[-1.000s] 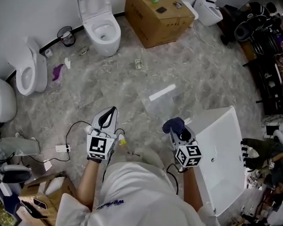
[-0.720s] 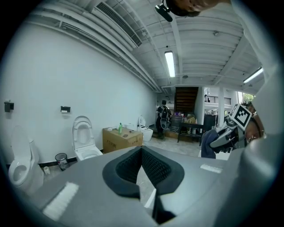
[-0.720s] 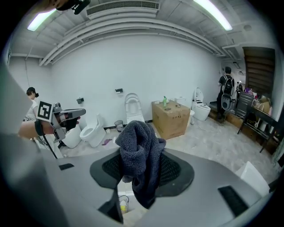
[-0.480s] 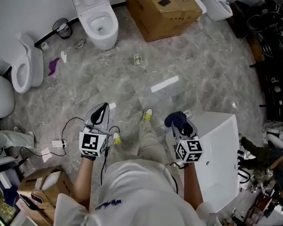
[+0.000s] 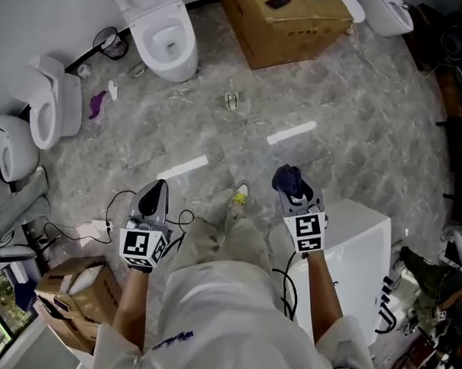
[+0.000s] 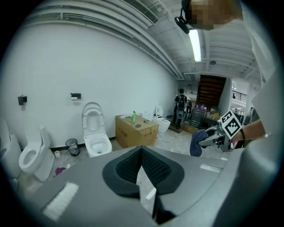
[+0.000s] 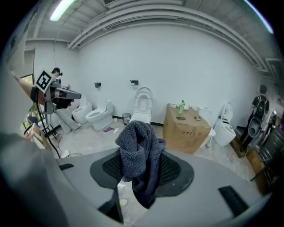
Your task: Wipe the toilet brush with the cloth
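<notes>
1. Head view first: the left gripper (image 5: 156,191) is out front on the left, jaws closed tip to tip with nothing between them. The left gripper view agrees, showing only a sliver of floor below the black ribbed pads.
2. Over to the right gripper (image 5: 293,192): its jaws are clenched on the dark blue-grey knitted cloth (image 5: 287,179). The cloth bunches over the tips and hides them from above. In the right gripper view a tail of it hangs below the pads.
3. Toilet brush: I cannot tell where it is. The small bits along the wall are too tiny to name.
4. Cut off at the top edge are the big brown cardboard box (image 5: 291,23), which loses its far side, and the white open-lid toilet (image 5: 163,39), which loses its tank.
5. The person's white-shirted torso (image 5: 221,318) covers the floor beneath both grippers.
6. Edge on the right: a white rectangular fixture (image 5: 358,266). Its near corner sits under the right gripper's marker cube in the picture, and its lower end is lost behind the arm and clutter.
7. Edge on the left: a white power strip with black cable (image 5: 91,227) lies near the left gripper. A smaller open cardboard box (image 5: 72,298) sits below it, and a second white toilet (image 5: 52,103) stands further up.
8. Open room: the grey marbled floor (image 5: 351,129) runs bare from the jaws up to the toilet and the big box, with one small scrap (image 5: 232,102) midway.
</notes>
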`<state>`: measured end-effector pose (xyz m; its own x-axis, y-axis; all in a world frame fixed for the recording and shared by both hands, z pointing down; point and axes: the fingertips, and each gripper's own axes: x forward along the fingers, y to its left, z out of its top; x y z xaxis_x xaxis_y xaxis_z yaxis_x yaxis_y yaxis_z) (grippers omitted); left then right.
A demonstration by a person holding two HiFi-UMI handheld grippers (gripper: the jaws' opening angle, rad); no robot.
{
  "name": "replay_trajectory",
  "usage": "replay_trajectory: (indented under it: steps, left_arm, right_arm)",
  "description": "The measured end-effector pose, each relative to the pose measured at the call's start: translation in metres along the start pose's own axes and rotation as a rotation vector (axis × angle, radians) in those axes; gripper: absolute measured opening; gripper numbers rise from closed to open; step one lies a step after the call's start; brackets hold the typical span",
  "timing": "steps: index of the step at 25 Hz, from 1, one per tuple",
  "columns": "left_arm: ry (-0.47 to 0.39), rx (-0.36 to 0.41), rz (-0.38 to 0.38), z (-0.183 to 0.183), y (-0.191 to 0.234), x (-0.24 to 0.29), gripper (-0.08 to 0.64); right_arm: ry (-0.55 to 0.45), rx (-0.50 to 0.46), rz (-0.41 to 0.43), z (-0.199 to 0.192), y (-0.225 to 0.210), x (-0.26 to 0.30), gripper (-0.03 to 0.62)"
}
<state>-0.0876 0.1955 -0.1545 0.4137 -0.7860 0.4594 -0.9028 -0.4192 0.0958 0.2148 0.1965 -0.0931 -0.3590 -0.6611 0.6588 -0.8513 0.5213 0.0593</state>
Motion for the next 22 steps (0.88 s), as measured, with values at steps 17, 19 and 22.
replay_trajectory:
  steps: [17,19,22]
  left_arm:
    - [-0.050,-0.013,-0.061,-0.046,0.036,0.203,0.000]
    - [-0.082,0.035,-0.074,-0.061,0.044,0.235,0.000]
    - [-0.018,0.137,-0.158,-0.124,0.036,0.283,0.000]
  right_arm:
    - [0.026,-0.100,-0.060,-0.007,-0.079,0.170,0.179]
    - [-0.015,-0.099,-0.080,-0.010,-0.077,0.221,0.179]
    - [-0.038,-0.084,-0.130,-0.041,-0.076,0.292,0.179]
